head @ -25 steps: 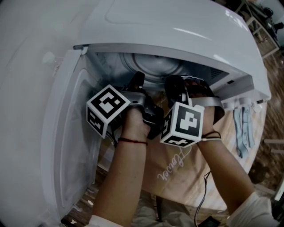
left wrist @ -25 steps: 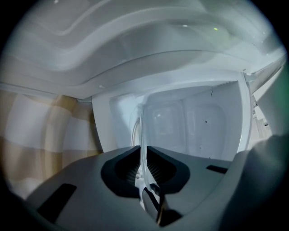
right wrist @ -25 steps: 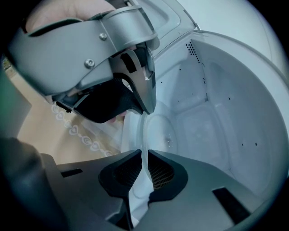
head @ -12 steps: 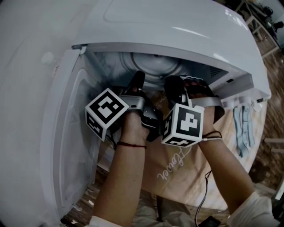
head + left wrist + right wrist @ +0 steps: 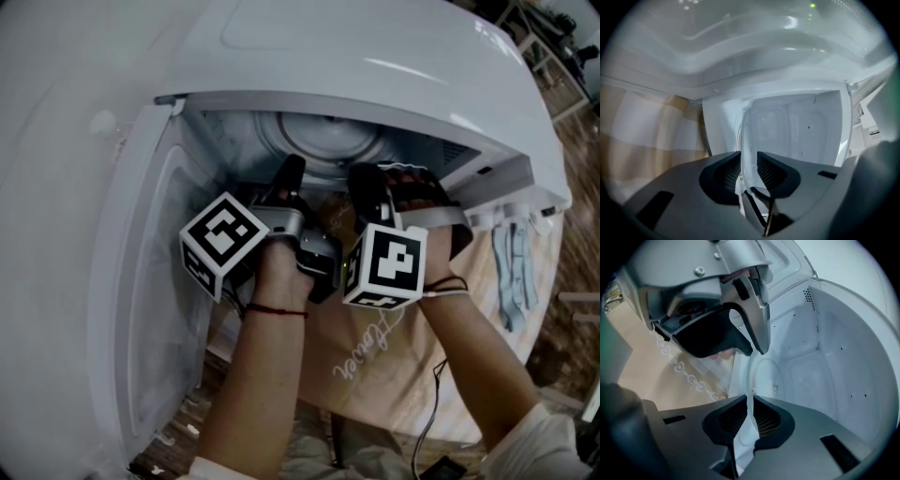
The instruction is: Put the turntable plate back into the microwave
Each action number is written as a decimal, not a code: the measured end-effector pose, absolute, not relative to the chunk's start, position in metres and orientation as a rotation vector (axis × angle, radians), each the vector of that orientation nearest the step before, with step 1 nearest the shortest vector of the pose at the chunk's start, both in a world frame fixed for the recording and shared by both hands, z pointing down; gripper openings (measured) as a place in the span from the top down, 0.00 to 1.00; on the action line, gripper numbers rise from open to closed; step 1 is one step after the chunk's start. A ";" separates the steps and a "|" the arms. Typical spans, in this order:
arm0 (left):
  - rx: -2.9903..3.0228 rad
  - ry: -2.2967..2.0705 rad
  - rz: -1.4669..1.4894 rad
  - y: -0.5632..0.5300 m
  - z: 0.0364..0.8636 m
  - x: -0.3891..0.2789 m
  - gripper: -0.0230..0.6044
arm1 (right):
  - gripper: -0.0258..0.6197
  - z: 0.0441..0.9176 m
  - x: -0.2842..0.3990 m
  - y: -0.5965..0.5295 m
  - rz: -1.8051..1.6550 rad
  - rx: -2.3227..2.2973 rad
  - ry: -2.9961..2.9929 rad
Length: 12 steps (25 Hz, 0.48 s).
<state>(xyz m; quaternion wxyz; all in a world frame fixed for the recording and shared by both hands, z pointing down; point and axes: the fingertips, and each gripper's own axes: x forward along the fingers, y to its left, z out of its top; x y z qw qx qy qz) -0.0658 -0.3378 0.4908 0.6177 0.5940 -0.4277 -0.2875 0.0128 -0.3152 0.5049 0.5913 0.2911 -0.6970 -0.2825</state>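
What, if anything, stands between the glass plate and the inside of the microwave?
Nothing visible does. The door stands open at the left, and the microwave cavity ahead looks bare. The glass plate, clamped at its rim by the left gripper and the right gripper, is at the opening.

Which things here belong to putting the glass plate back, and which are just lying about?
In the job: turntable plate, microwave, its open door, left gripper, right gripper.
Lying about: beige tablecloth, blue-grey strips, black cable.
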 end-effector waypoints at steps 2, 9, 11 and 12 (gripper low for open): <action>1.357 -0.973 -0.680 -0.333 0.492 -0.069 0.81 | 0.87 0.505 0.012 -0.315 -0.664 0.670 -1.616; 1.424 -0.832 -0.770 -0.308 0.468 -0.061 0.81 | 0.87 0.505 0.012 -0.316 -0.696 0.666 -1.593; 1.463 -0.750 -0.847 -0.301 0.455 -0.058 0.82 | 0.87 0.506 0.010 -0.315 -0.728 0.650 -1.576; 1.481 -0.707 -0.883 -0.297 0.450 -0.058 0.84 | 0.87 0.507 0.010 -0.314 -0.742 0.643 -1.570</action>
